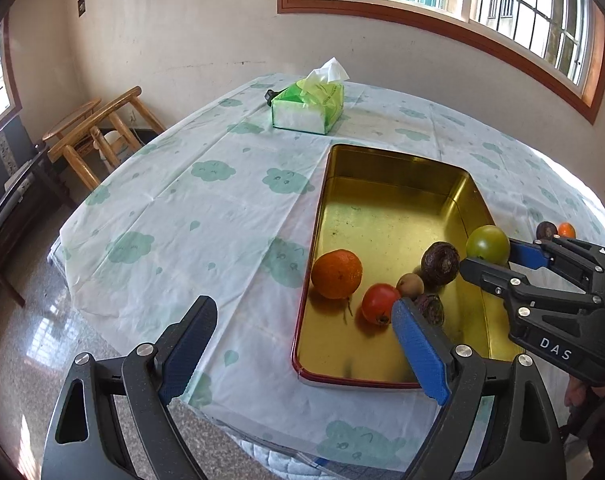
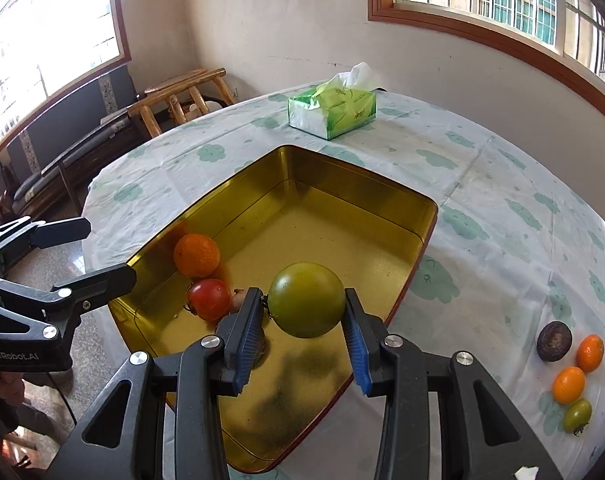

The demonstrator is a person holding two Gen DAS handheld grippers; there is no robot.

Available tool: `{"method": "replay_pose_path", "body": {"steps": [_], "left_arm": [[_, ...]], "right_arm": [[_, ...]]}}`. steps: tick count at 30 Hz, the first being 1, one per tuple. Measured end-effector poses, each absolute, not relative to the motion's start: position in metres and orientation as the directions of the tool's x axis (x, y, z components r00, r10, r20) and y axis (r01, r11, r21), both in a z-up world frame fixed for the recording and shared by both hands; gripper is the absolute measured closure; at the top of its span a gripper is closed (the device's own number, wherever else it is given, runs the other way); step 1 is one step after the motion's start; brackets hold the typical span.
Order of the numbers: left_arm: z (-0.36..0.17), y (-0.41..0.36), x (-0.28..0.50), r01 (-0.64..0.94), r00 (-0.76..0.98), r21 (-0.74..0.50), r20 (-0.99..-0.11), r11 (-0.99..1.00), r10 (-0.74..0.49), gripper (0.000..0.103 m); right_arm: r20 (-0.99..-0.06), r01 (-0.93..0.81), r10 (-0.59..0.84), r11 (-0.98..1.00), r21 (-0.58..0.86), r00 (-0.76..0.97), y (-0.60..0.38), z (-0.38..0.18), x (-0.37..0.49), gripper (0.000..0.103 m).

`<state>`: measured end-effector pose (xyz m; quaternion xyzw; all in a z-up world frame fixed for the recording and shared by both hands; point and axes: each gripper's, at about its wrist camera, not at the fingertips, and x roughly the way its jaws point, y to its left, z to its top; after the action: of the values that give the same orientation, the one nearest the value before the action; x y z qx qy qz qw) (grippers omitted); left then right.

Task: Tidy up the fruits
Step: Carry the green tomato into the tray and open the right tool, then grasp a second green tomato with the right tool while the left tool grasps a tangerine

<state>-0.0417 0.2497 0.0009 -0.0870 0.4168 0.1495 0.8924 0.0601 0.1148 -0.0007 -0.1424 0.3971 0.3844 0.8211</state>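
Right gripper (image 2: pixel 302 316) (marked "DAS") jaws clamp a green tomato (image 2: pixel 307 300) above the tin (image 2: pixel 430 216); left gripper (image 1: pixel 302 336) ("GenRobot.AI") gapes wide.

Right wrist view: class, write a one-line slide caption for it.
Right claw holds a green tomato over the gold tin, above an orange and red tomato.

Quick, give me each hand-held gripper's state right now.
Left hand-held gripper: open, holding nothing.
Right hand-held gripper: shut on the green tomato, above the gold tin.
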Motion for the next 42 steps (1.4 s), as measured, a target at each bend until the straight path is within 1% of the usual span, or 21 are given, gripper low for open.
{"method": "replay_pose_path", "body": {"steps": [13, 22, 24, 28, 30, 31, 36, 38, 40, 42], "left_arm": [[-0.002, 0.255, -0.044, -0.353, 0.599, -0.025, -0.774, 0.935, 0.205, 0.014], [-0.002, 0.251, -0.044, -0.351, 0.594, -0.020, -0.777, 0.936, 0.206, 0.014], [0.000, 0.249, -0.043, -0.347, 0.597, -0.019, -0.775, 0.938, 0.206, 0.014], [0.006, 0.241, -0.042, -0.334, 0.608, -0.015, -0.767, 0.943, 0.203, 0.014], [0.008, 0.235, -0.039, -0.318, 0.617, -0.020, -0.763, 0.948, 0.191, 0.014], [0.009, 0.230, -0.037, -0.306, 0.620, -0.019, -0.762, 0.952, 0.184, 0.014], [0.015, 0.200, -0.025, -0.229, 0.642, -0.022, -0.754, 0.973, 0.134, 0.014], [0.016, 0.187, -0.017, -0.192, 0.648, -0.022, -0.754, 0.981, 0.110, 0.014], [0.016, 0.172, -0.009, -0.159, 0.649, -0.018, -0.755, 0.987, 0.091, 0.014], [0.017, 0.156, -0.001, -0.119, 0.651, -0.018, -0.756, 0.993, 0.065, 0.014]], "right_arm": [[-0.793, -0.748, 0.480, 0.662, 0.048, 0.374, 0.130, -0.020, 0.063, 0.066], [-0.787, -0.740, 0.484, 0.671, 0.052, 0.383, 0.130, -0.022, 0.061, 0.063], [-0.777, -0.737, 0.499, 0.673, 0.068, 0.384, 0.127, -0.018, 0.061, 0.059], [-0.737, -0.717, 0.538, 0.689, 0.105, 0.408, 0.107, 0.000, 0.060, 0.057], [-0.720, -0.694, 0.536, 0.712, 0.106, 0.441, 0.089, 0.008, 0.060, 0.051], [-0.712, -0.677, 0.530, 0.728, 0.104, 0.461, 0.077, 0.011, 0.061, 0.051], [-0.706, -0.541, 0.426, 0.838, 0.071, 0.566, -0.007, 0.015, 0.074, 0.050], [-0.718, -0.461, 0.359, 0.885, 0.061, 0.596, -0.048, 0.011, 0.083, 0.050], [-0.737, -0.385, 0.270, 0.923, 0.015, 0.620, -0.084, 0.004, 0.093, 0.050], [-0.754, -0.326, 0.217, 0.945, 0.004, 0.620, -0.114, -0.005, 0.101, 0.050]]}}
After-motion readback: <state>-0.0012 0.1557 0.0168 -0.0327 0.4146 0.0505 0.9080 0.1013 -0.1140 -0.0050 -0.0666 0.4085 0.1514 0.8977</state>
